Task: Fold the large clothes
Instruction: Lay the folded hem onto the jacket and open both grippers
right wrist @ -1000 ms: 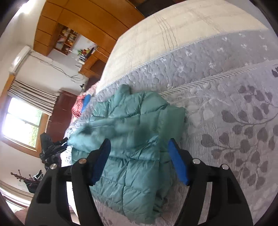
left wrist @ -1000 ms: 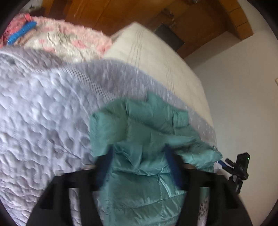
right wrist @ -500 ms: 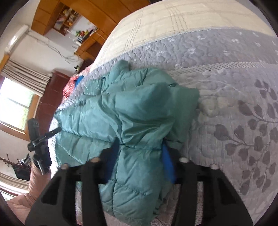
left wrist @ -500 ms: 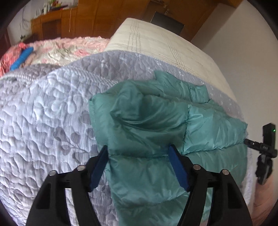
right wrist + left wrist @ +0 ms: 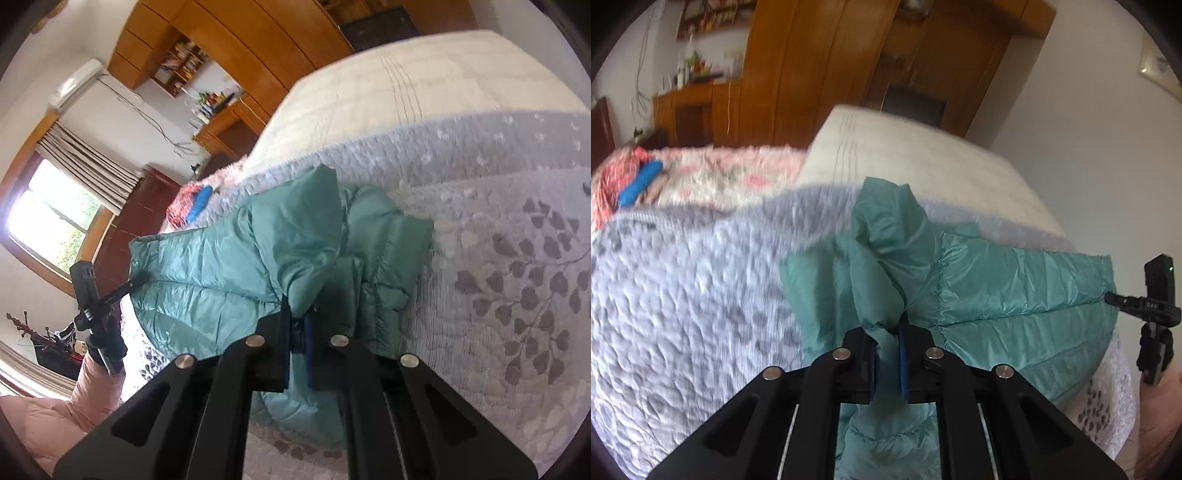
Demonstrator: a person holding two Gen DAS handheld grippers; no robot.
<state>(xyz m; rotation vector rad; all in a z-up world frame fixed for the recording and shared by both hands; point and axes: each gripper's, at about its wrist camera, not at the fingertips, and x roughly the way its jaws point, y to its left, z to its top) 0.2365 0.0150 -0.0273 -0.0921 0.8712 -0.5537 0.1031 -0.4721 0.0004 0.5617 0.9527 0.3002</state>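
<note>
Both grippers clenched on teal jacket (image 5: 1015, 291): left gripper (image 5: 888, 360), right gripper (image 5: 297, 341), fabric bunched between pads.

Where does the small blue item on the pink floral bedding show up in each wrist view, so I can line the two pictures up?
Left wrist view: the blue item lies at the far left, mid-height, on the pink floral bedding.
Right wrist view: it sits left of centre, just above the teal puffer jacket.
Shared landmark: the cream mattress beyond the jacket.
</note>
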